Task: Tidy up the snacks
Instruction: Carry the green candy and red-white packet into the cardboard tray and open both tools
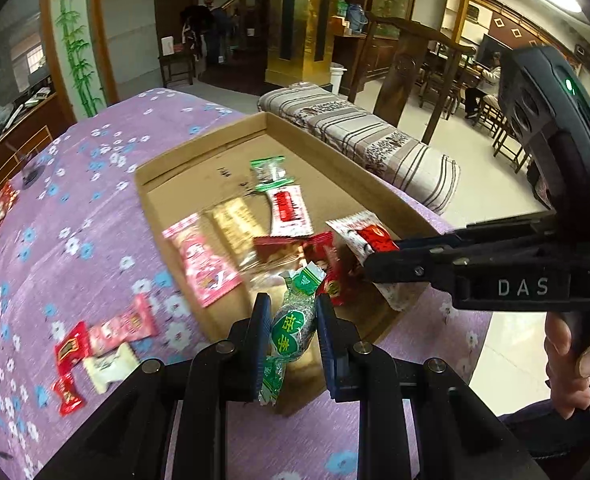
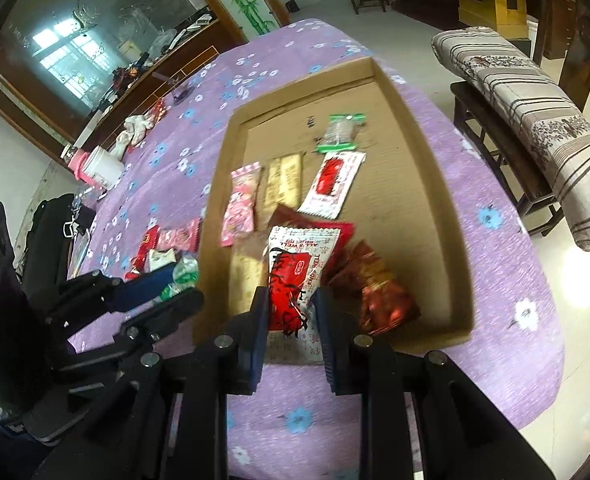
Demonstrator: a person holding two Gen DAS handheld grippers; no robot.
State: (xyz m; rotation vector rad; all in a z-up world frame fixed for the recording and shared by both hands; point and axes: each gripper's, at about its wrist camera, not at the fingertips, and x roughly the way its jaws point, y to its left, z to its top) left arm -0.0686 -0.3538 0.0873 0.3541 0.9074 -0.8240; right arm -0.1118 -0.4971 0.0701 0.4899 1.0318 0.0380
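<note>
Green twist-wrapped candy [image 1: 291, 330] is pinched lengthwise in left gripper [image 1: 291, 336], white-red packet [image 2: 295, 280] pinched in right gripper [image 2: 291, 320] — both held over near edge of cardboard tray [image 2: 427, 152] — right one further in.

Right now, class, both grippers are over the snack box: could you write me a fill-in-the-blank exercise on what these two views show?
1. The left gripper is shut on a candy with a ____ and clear wrapper.
2. The right gripper is shut on a white packet whose label is ____.
3. The other snacks lie in a shallow ____ box.
4. The tablecloth under it is ____ with small flowers.

Missing words: green; red; cardboard; purple
</note>
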